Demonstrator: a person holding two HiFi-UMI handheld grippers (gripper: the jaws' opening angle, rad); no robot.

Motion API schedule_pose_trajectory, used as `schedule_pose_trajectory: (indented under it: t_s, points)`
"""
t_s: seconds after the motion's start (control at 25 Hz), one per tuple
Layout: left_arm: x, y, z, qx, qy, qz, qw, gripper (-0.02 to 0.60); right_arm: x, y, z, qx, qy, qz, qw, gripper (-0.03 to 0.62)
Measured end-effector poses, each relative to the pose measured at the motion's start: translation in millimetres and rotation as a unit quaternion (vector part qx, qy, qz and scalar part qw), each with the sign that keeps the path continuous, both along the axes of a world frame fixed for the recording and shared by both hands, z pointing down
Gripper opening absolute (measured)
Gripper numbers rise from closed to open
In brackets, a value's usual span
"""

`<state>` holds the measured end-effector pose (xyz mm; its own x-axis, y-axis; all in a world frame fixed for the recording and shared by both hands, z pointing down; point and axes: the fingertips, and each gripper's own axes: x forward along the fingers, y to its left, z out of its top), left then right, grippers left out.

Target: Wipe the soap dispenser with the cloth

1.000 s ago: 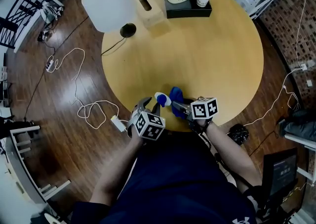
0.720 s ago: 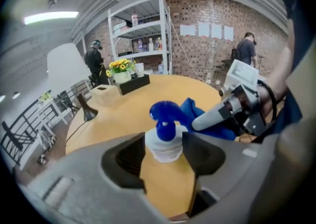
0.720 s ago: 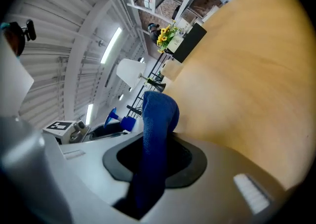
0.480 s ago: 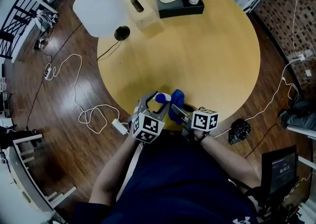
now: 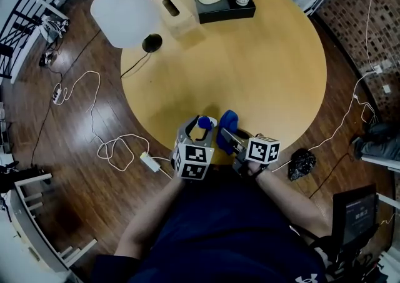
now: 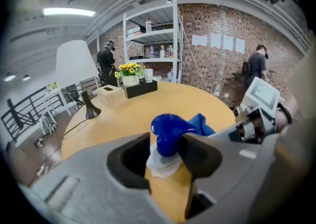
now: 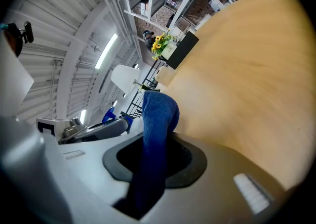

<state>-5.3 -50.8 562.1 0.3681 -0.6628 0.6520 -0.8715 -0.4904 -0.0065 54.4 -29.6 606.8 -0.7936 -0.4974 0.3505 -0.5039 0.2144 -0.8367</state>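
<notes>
Left gripper view: the left gripper (image 6: 167,145) is closing its jaws around the soap dispenser (image 6: 167,130), which is standing near the table (image 6: 123,114) edge. The right gripper (image 7: 155,157) is clamping the blue cloth (image 7: 159,114) just beside it.

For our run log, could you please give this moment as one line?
left gripper: jaws closing, soap dispenser between | right gripper: shut on cloth

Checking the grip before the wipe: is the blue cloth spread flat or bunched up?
Bunched: the cloth rises as a folded wad pinched between the jaws of the right hand-held gripper.
</notes>
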Motion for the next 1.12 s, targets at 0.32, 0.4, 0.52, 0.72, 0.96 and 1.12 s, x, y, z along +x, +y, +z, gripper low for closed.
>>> schedule_pose_trajectory:
  t_s: [0.32,0.4,0.52,0.72,0.96,1.12]
  points:
    - [-16,-6,-10,-0.007,0.129,-0.06,0.9899,0.131,-17,-6,-20,0.026,-0.026,-0.014,0.999,0.095]
    - [-27,-7,-16,-0.005,0.186,-0.079,0.9793,0.13,-32,-10,-33,0.047,-0.039,-0.034,0.998,0.097]
    - [-45,-4,-17,-0.003,0.234,-0.08,0.969,0.13,-54,-13,-41,0.079,-0.025,-0.078,0.994,0.095]
    - [-74,1,-10,-0.011,0.284,-0.108,0.9526,0.13,-65,-8,-3,0.042,0.02,-0.124,0.991,0.095]
    - [-95,7,-1,-0.017,0.292,-0.129,0.9474,0.135,-40,-5,57,-0.042,0.092,-0.139,0.985,0.097]
    - [-95,8,0,-0.017,0.295,-0.127,0.9468,0.135,-33,-16,44,-0.039,0.102,-0.132,0.985,0.097]
